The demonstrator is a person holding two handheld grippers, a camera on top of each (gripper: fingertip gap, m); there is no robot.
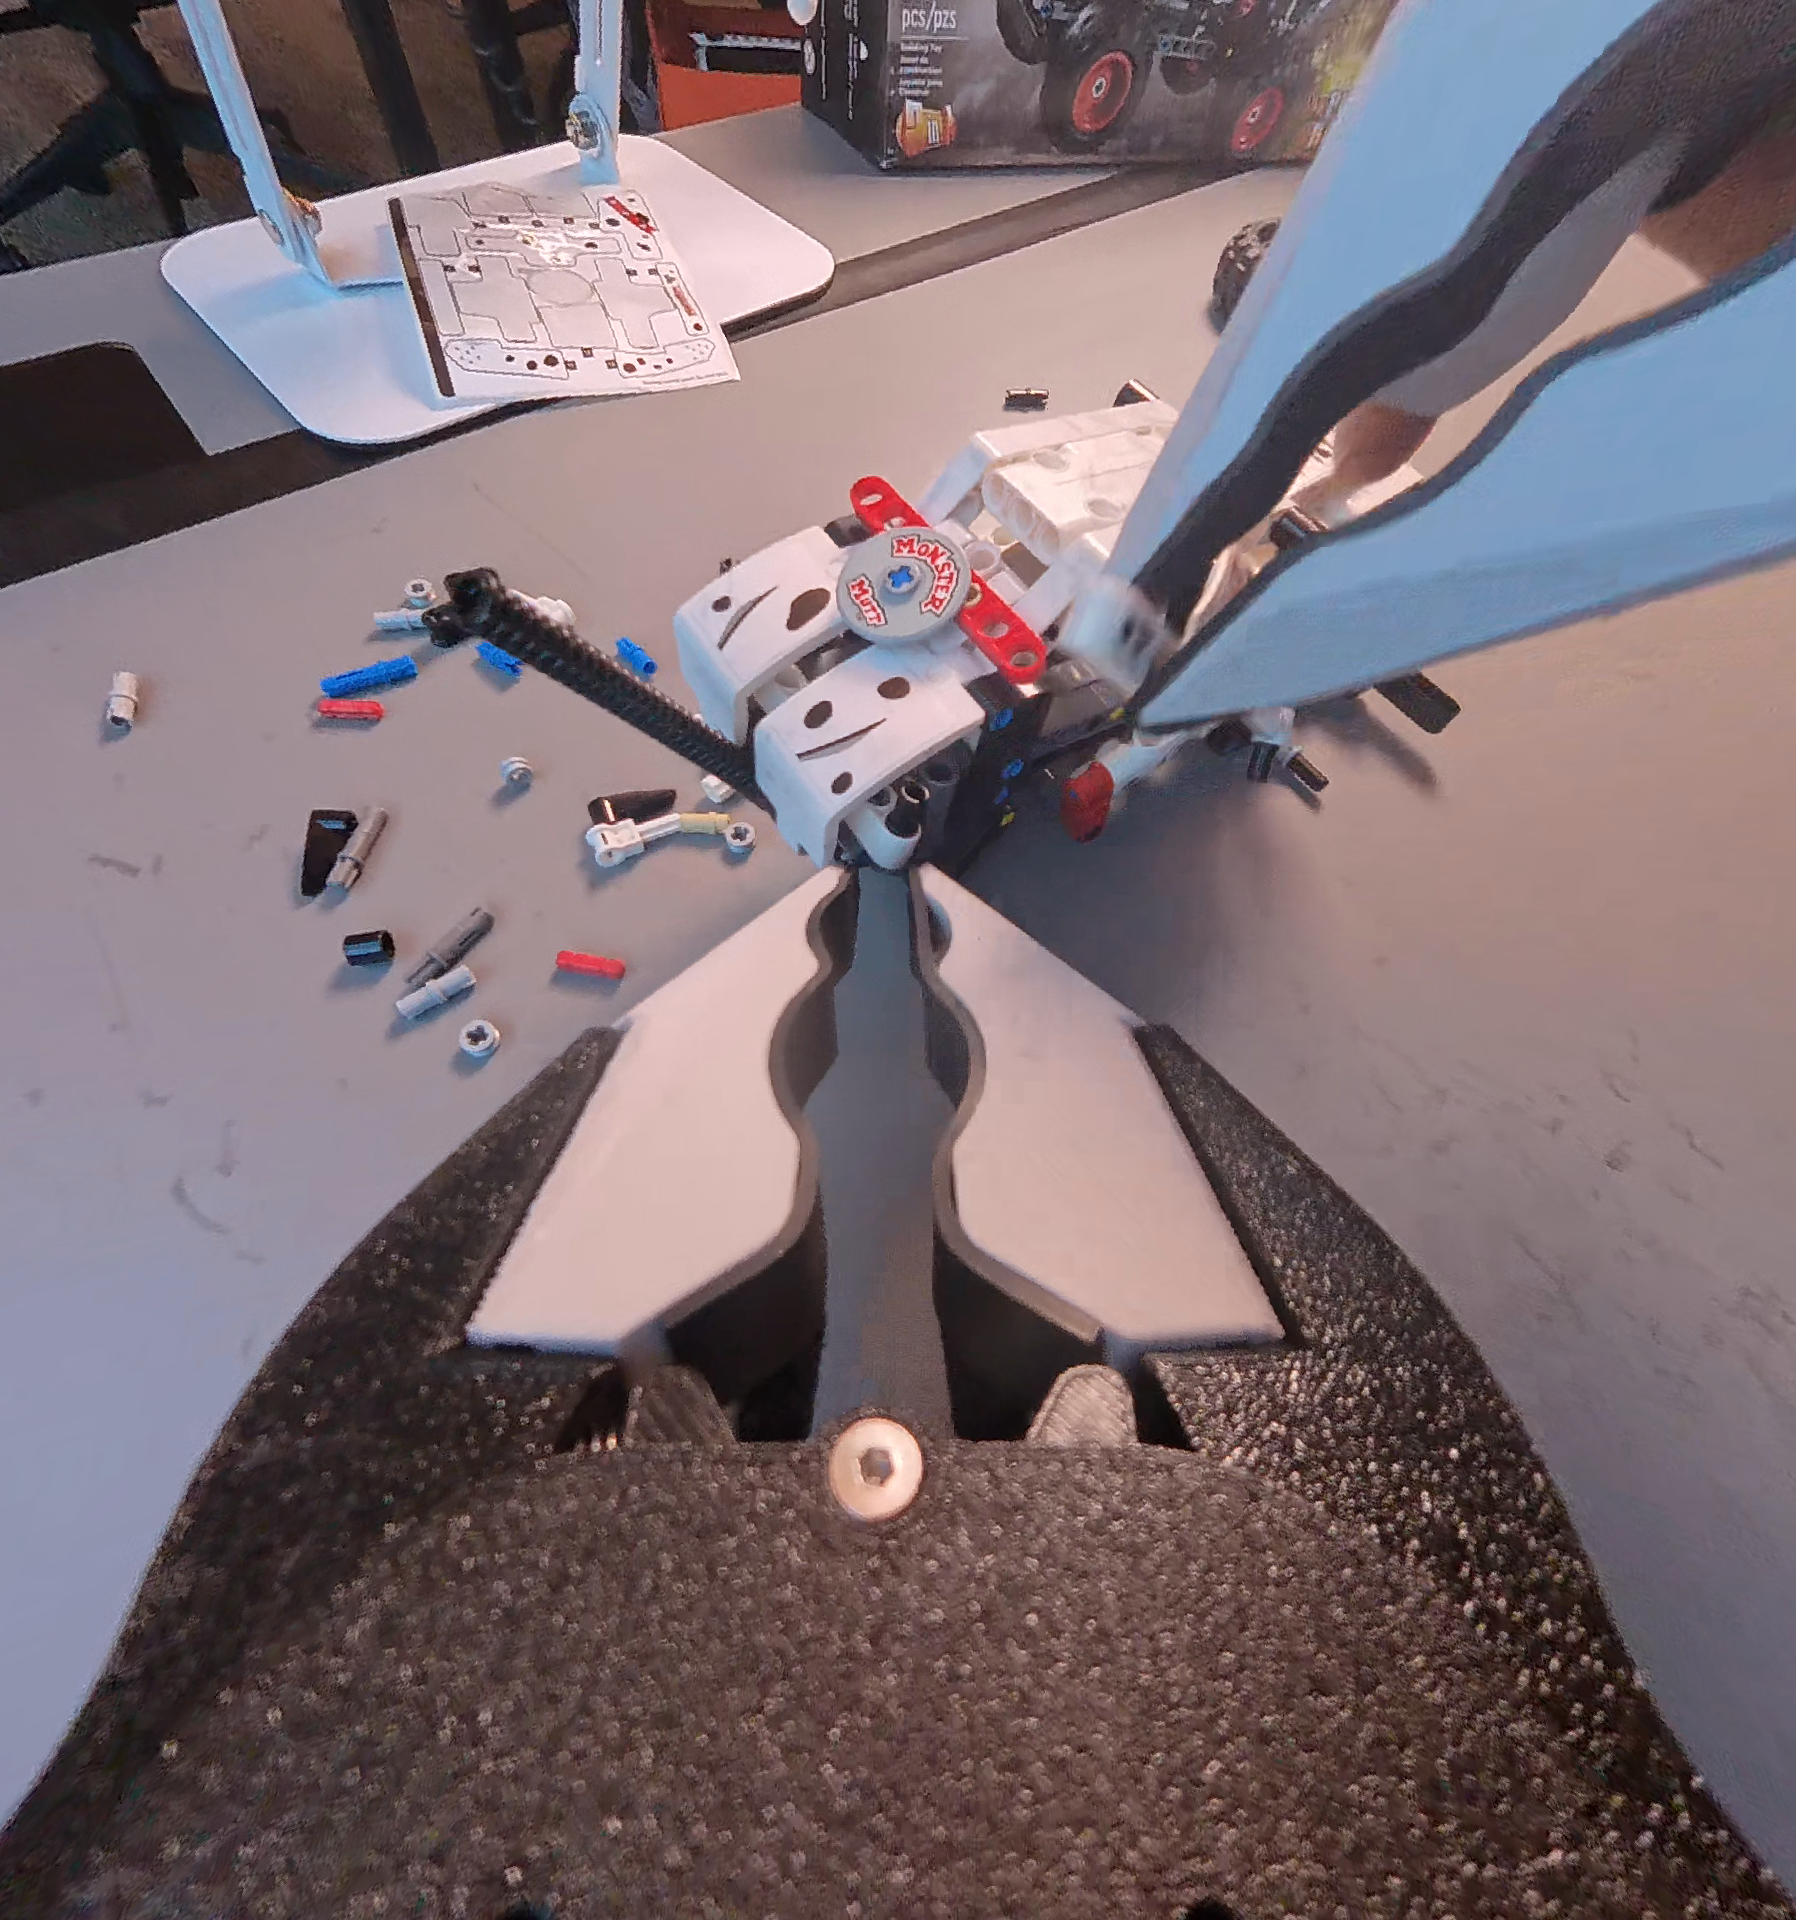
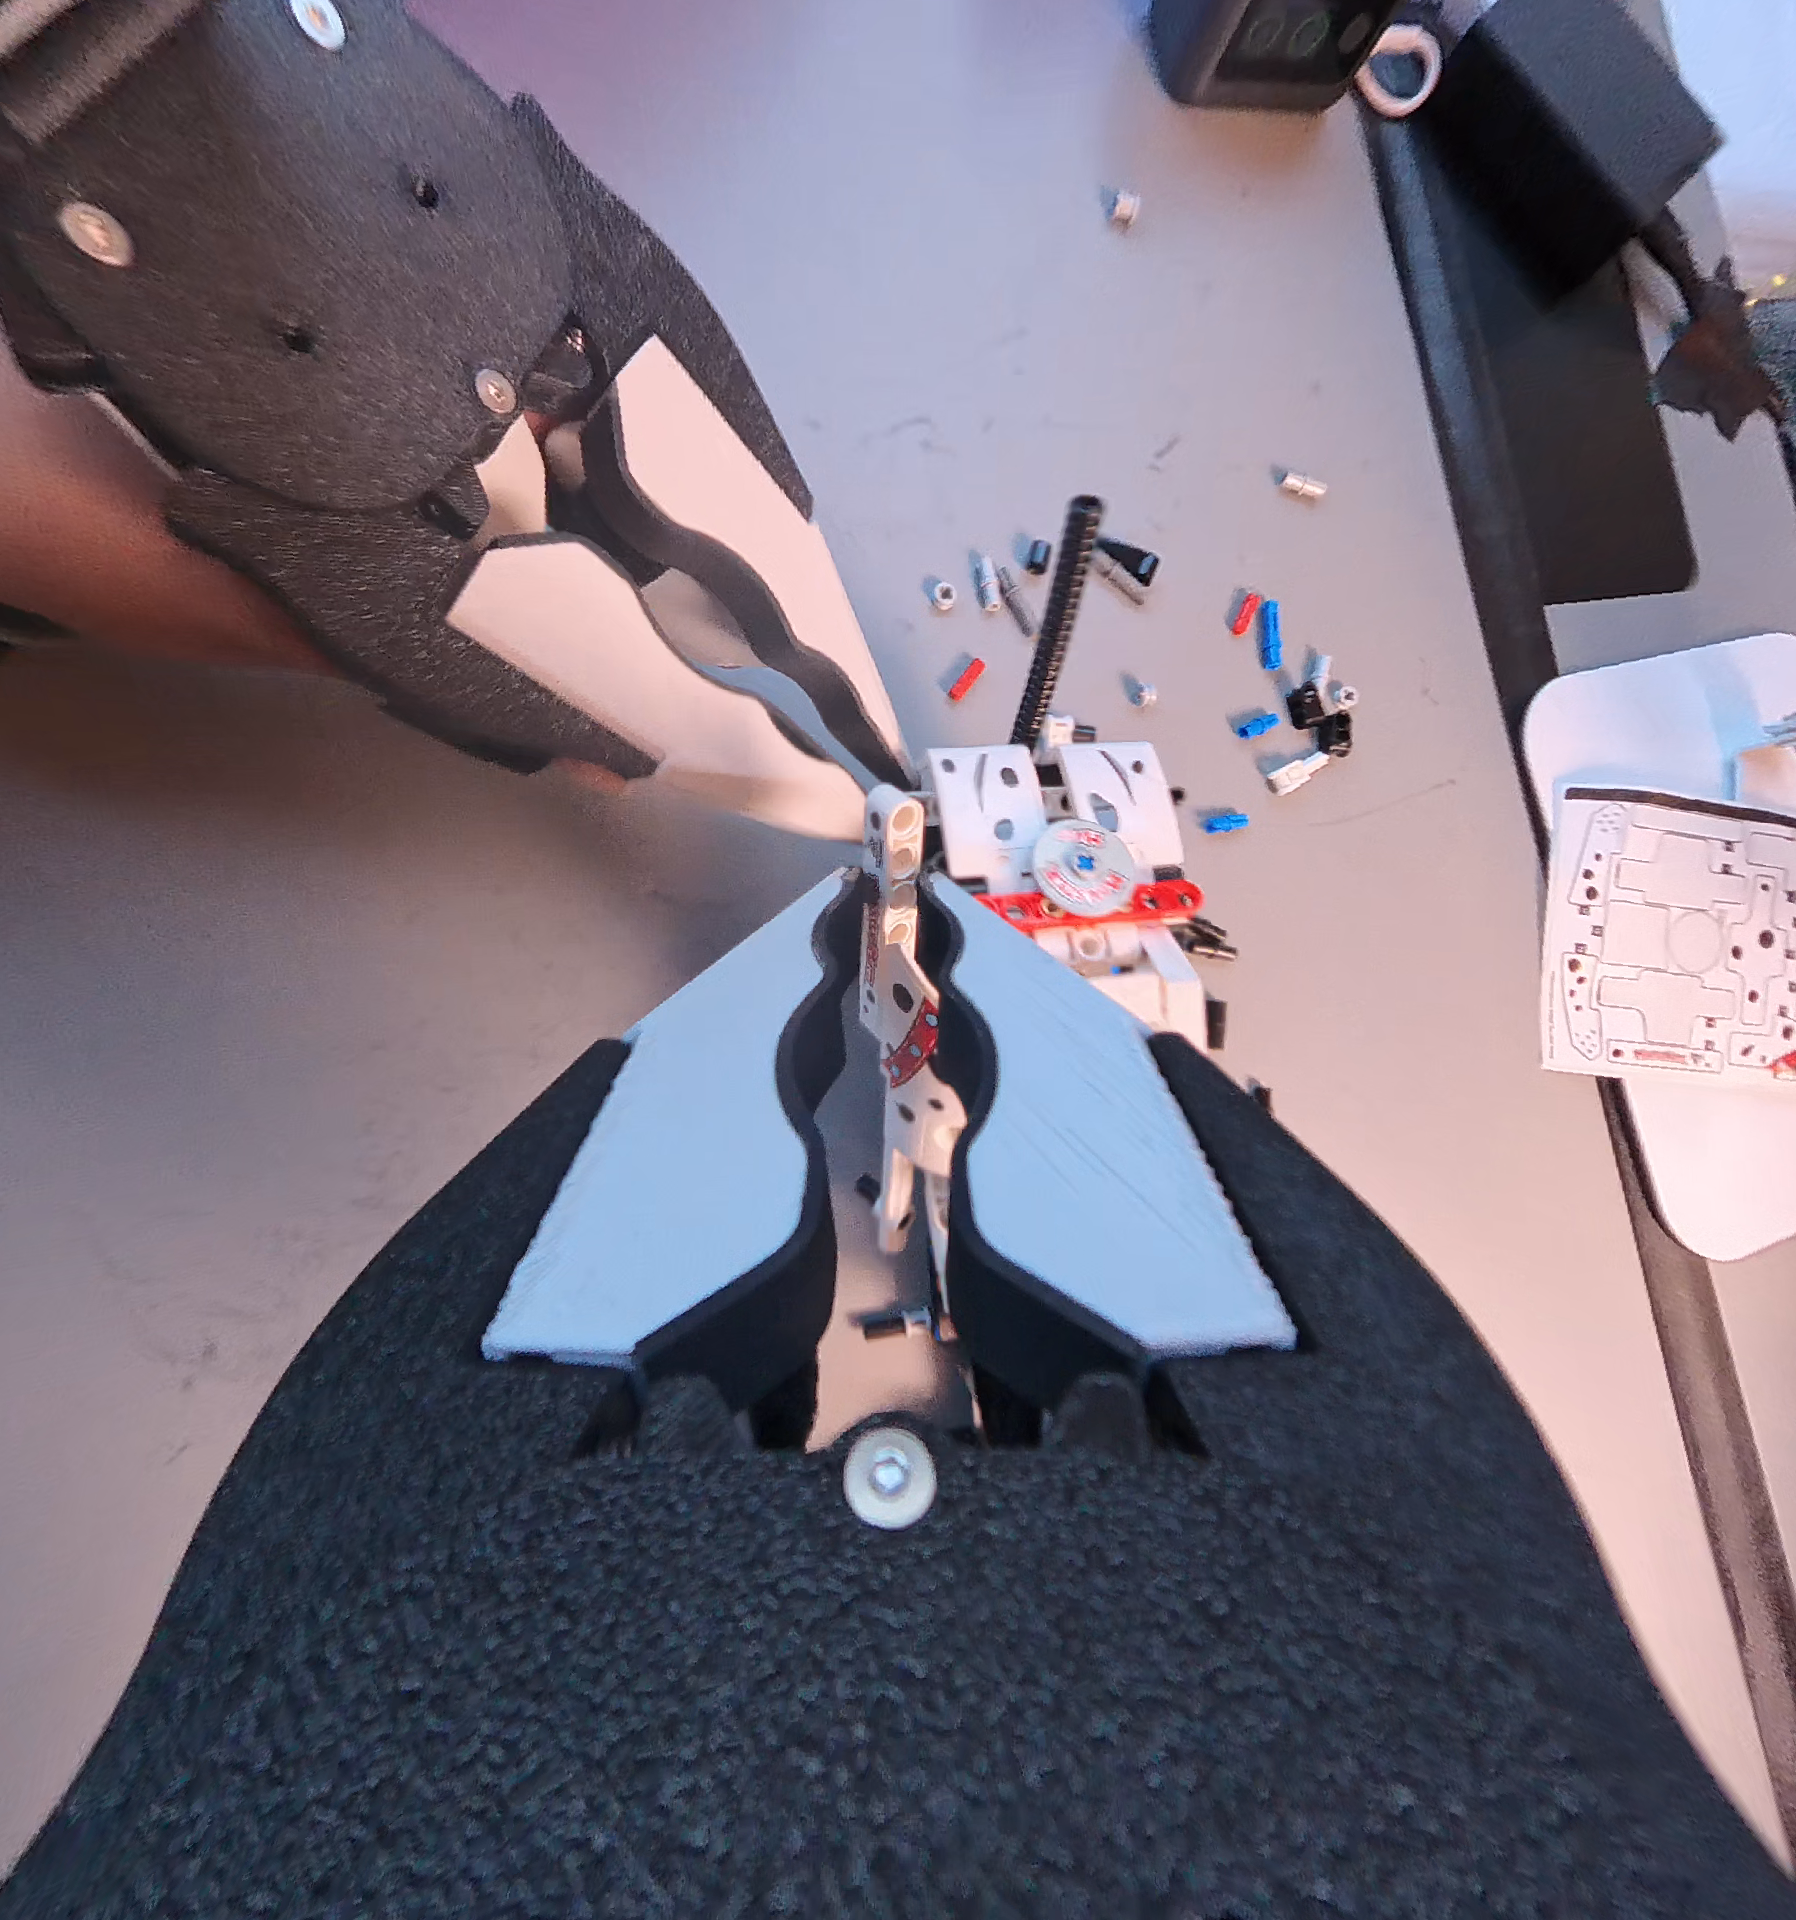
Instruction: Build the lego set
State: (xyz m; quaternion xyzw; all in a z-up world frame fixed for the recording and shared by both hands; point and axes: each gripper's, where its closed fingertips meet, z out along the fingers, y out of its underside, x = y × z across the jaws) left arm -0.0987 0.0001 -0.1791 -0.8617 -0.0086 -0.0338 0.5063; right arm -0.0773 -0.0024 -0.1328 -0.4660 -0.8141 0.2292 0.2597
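On the grey table (image 1: 1393,1143): a half-built white truck model (image 1: 873,717) lies near the middle, a grey round disc (image 1: 904,592) and a red beam (image 1: 987,613) on its top.
Left gripper (image 1: 883,883): the tips are drawn nearly together against the model's near lower corner; the contact itself is hidden, so it appears to pinch an edge there, though this cannot be confirmed.
Right gripper (image 2: 889,904): the fingers are pinched on a slim white side panel (image 2: 899,997) with red and black markings, held upright just beside the model's flank.
Black ribbed hose (image 1: 582,675): it sticks out from the model's side, over the loose parts.
Loose pins and connectors (image 1: 437,821): blue, red, grey and black pieces are scattered beside the model.
Sticker sheet (image 1: 561,291): it rests on a white stand base (image 1: 250,312), well apart from the work.
Risk, misalignment: if the panel's holes do not meet the model's pins squarely, pressing may jam or twist the panel in the fingers.
Risk, sliding: a weak hold at the corner may let the model skid under the push.
Risk, scatter: a skidding model or swinging hose may sweep the small pins away.
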